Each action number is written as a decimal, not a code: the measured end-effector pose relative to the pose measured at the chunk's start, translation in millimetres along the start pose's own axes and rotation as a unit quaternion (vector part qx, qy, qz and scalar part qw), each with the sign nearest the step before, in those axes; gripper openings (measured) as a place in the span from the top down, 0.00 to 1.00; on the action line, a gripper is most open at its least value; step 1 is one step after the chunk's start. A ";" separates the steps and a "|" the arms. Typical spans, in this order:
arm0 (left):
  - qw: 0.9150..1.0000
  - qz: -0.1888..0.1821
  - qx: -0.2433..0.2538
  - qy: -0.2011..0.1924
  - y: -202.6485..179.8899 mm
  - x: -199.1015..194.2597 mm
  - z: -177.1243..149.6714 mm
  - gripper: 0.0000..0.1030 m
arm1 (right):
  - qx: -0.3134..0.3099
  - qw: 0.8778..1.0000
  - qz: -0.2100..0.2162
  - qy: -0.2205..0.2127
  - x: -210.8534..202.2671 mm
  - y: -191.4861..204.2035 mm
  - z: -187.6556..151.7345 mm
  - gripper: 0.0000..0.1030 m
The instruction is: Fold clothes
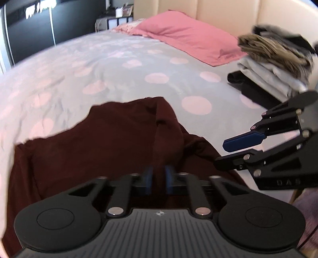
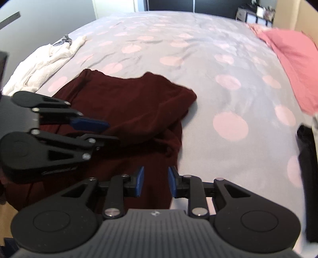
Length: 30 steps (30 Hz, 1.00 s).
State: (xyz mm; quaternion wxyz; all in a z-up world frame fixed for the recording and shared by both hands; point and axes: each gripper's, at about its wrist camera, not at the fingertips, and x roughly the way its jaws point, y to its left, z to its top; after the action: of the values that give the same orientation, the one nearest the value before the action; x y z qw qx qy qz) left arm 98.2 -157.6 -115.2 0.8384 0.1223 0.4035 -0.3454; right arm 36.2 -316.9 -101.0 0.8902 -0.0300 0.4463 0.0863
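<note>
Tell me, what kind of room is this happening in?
Most likely a bedroom: a wide bed under a grey duvet with pink dots, a pink pillow against a padded headboard, and a stack of folded clothes at the bedside.

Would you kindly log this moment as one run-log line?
task: fold clothes | maroon garment: partly folded on bed | left gripper: shut on garment fold | right gripper: open | folded stack: beside pillow

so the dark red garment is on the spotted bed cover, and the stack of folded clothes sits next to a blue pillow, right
Not quite: the pillow is pink, not blue, as the left wrist view shows. The rest holds: the dark red garment lies on the spotted bed cover, and the stack of folded clothes sits beside that pillow.
</note>
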 end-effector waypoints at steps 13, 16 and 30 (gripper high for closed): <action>0.938 -0.124 -0.322 -0.006 126.1 7.9 -15.8 0.96 | -0.108 0.993 -0.040 -0.011 39.7 11.4 18.4 0.83; 0.938 -0.089 -0.335 0.000 136.9 7.9 -19.6 0.96 | -0.082 0.995 -0.057 0.000 43.6 4.6 21.2 0.90; 0.991 -0.040 -0.119 -0.039 57.9 8.3 61.5 0.59 | 0.075 0.994 -0.074 0.033 45.7 -34.6 21.0 0.91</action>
State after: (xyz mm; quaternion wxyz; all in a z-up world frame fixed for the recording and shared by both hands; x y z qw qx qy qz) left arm 177.5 -149.0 -86.1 0.8476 -0.0078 0.4137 -0.3322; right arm 85.8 -342.3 -125.8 0.8786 0.0007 0.4774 -0.0148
